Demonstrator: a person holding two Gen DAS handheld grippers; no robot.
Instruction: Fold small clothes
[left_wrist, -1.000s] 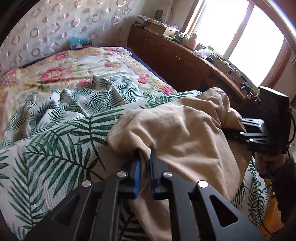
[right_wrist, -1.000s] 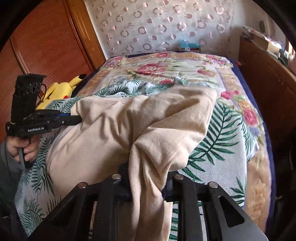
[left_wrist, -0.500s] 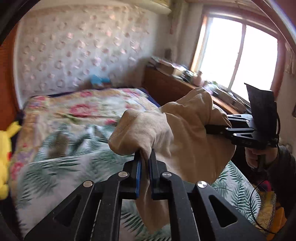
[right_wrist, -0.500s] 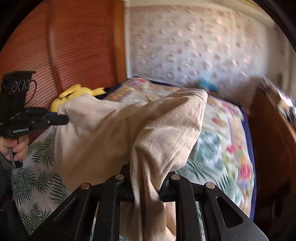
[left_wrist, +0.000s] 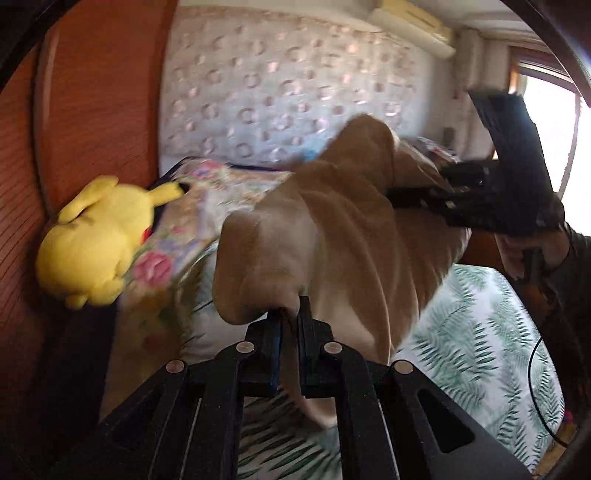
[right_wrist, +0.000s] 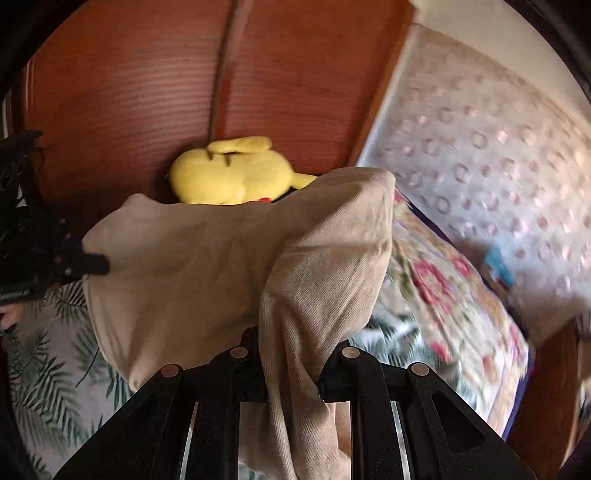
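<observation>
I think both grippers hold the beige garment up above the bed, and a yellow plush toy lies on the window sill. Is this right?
Not fully. Both the left gripper and the right gripper do hold the beige garment up above the bed. But the yellow plush toy lies at the bed's edge against the reddish wooden panel, not on a window sill. Both wrist views show it.

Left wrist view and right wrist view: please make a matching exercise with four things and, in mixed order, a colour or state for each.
Things:
1. plush toy
2. garment
3. bedspread
4. left claw

States:
A. white with green fern leaves
B. beige, hanging between two claws
C. yellow, beside the wooden wall
D. shut on cloth

Pairs: 1-C, 2-B, 3-A, 4-D
</observation>
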